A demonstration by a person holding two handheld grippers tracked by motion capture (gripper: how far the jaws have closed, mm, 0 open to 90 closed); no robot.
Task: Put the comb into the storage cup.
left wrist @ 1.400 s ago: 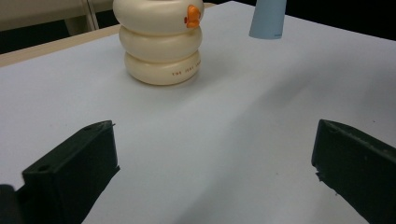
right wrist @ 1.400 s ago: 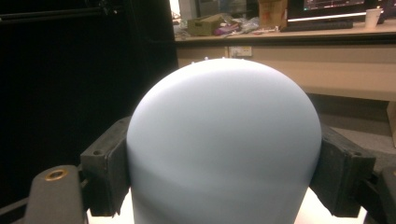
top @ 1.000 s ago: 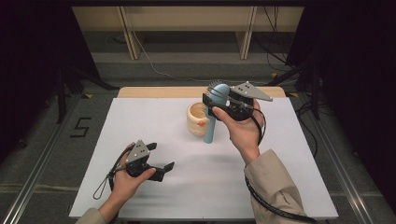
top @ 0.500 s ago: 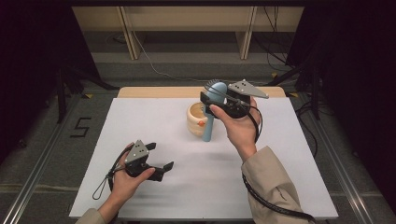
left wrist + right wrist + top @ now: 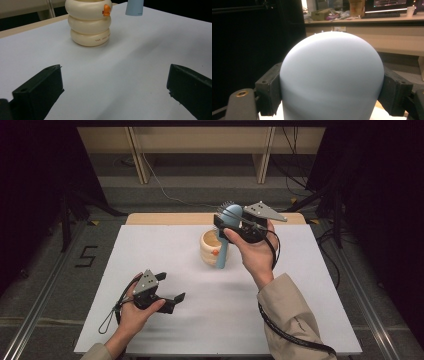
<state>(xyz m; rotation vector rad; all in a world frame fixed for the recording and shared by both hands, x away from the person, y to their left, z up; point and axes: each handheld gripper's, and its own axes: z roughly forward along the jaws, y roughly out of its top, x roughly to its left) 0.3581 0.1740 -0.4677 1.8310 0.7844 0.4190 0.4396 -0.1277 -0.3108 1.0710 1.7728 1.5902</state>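
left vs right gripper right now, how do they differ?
The left gripper has its jaws wide apart with nothing between them; the right gripper is shut on the rounded head of a pale blue plastic hairbrush. The left gripper sits low by the white table, jaws about level; the right gripper is raised beside the cream ringed cup, with the brush handle hanging down. Both are black, two-jawed and hand-held.

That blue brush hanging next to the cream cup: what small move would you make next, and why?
Probably shift it sideways over the cup's mouth. The right hand-held gripper clamps the blue brush by its head, handle pointing down beside the cream cup, not above its opening.
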